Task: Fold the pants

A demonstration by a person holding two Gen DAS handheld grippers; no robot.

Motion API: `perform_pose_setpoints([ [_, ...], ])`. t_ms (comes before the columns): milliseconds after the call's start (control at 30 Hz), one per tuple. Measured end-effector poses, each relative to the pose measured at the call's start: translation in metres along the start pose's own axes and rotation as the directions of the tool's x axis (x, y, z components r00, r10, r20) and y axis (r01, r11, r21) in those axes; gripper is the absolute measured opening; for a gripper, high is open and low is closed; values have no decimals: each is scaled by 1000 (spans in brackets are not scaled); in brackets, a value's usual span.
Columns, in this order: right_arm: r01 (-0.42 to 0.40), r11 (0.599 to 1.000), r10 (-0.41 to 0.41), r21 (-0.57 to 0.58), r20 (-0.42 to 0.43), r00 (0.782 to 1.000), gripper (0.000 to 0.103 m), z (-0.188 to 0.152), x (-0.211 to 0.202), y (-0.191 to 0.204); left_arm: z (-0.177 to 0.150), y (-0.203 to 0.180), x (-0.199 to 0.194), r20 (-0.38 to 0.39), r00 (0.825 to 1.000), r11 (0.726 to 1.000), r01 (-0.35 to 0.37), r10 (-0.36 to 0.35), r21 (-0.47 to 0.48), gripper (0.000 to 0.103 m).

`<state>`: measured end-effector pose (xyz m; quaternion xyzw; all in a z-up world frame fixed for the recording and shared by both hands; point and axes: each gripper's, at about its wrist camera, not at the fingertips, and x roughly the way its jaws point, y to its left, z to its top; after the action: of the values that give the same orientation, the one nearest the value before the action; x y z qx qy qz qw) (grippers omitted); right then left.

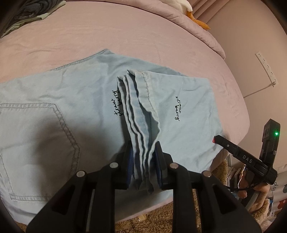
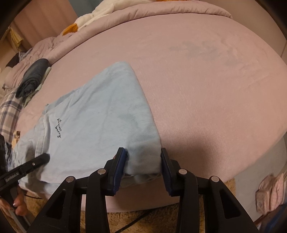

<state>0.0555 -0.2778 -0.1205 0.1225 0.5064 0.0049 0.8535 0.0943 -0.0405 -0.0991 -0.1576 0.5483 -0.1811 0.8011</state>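
— What are you working on, and where?

— A bed (image 1: pixel 161 35) with a smooth pink sheet, under warm, dim light. A pink quilt (image 2: pixel 161 10) is bunched along the far edge, with a white and orange plush toy (image 1: pixel 190 10) lying on it. A small stack of folded dark clothes (image 2: pixel 34 75) sits on the sheet well apart from my work. Shaggy tan carpet (image 2: pixel 179 215) shows below the mattress edge, and a white power strip (image 1: pixel 267 69) hangs on the pink wall.

— And the pants?

— The light blue pants (image 1: pixel 62 100) lie flat along the near edge of the bed, folded over on themselves. Their long axis runs side to side in front of me: the back pocket end is off to my left, the fold edge is at my right, and the leg hems are doubled back to the middle, so the black script stitching shows twice.

— What are your tongs doing?

— My left tongs (image 1: pixel 143 161) are narrow, pinching the stacked hem edges, which rise in a ridge off the layer below. My right tongs (image 2: pixel 143 164) are clamped across the near corner of the fold edge, with the cloth bunched between the blue pads.

— Do they see each other?

— Each appears at the edge of the other's view, gripped by my hand.
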Motion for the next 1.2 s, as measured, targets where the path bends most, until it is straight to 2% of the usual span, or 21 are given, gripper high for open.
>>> perform_pose_setpoints([
  [433, 5, 1000, -5, -6, -12, 1000, 39, 2, 0, -2, 2, 7, 1, -22, 999, 999, 23, -24, -35, 24],
  [500, 12, 1000, -12, -16, -29, 1000, 39, 7, -4, 0, 9, 6, -4, -32, 999, 999, 8, -9, -33, 30],
  [600, 35, 998, -36, -55, -6, 999, 41, 20, -14, 5, 21, 7, -16, 25, 1000, 1000, -14, 15, -25, 46],
  [633, 33, 997, -32, -76, 17, 999, 44, 28, -19, 8, 26, 8, -18, 46, 999, 999, -19, 20, -29, 51],
  [667, 22, 996, -20, -87, 31, 999, 53, 34, -21, 10, 31, 9, -20, 61, 998, 999, -26, 28, -35, 52],
  [700, 12, 996, -8, -92, 41, 999, 59, 40, -22, 11, 37, 10, -20, 69, 997, 999, -30, 33, -40, 52],
  [800, -41, 993, 49, -113, 61, 997, 60, 65, -17, 20, 51, 13, -11, 73, 997, 998, -17, 21, -55, 52],
  [900, -91, 990, 95, -106, 35, 995, 60, 89, 6, 27, 60, 16, 4, 59, 998, 997, -32, 37, -71, 50],
  [933, -102, 990, 106, -102, 26, 994, 60, 94, 13, 30, 61, 17, 9, 56, 997, 996, -47, 51, -76, 45],
  [967, -108, 989, 110, -100, 15, 994, 60, 101, 24, 33, 61, 19, 14, 51, 997, 995, -62, 66, -77, 39],
  [1067, -53, 993, 52, -105, -8, 999, 59, 107, 46, 42, 58, 22, 15, 74, 994, 995, -78, 83, -69, 37],
  [1200, -17, 996, 19, -90, 24, 1000, 42, 106, 53, 39, 54, 27, 14, 78, 994, 993, -75, 82, -92, 36],
])
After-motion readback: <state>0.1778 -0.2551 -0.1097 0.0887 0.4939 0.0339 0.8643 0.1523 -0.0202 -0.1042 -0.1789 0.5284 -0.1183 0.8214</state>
